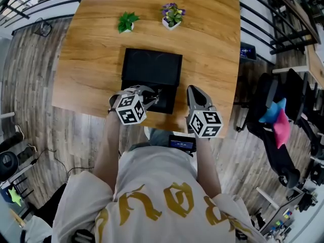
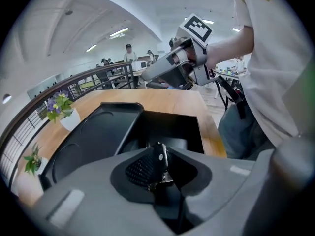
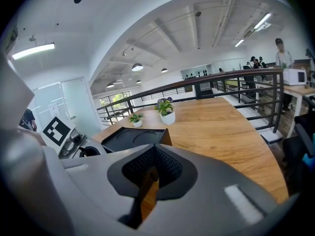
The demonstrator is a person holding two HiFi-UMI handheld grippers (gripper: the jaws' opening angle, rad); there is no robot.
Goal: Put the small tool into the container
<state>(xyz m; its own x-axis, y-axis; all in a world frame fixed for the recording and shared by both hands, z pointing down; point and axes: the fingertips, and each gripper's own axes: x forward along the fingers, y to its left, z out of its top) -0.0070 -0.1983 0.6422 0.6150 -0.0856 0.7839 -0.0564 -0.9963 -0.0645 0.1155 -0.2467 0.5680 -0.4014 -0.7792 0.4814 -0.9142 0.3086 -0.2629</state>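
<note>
Left gripper view: the left gripper (image 2: 155,150) has its jaws closed together on the small tool (image 2: 161,157), a thin black piece with a pale rivet on its side and a bit of bright metal at its lower end. The tool is gripped edge-on between the dark ribbed pads. Its long axis runs roughly along the jaws, with the free end pointing out toward the container (image 2: 170,128). The tool is held over the container's near edge, not inside it. The container is a black box on a wooden table (image 1: 212,44), with its lid (image 2: 91,139) laid open on the far side. In the right gripper view, the right gripper (image 3: 153,168) has its jaws drawn together on nothing, beside the container's near right corner. Two small potted plants (image 1: 127,22) (image 1: 172,15) stand beyond the container.
</note>
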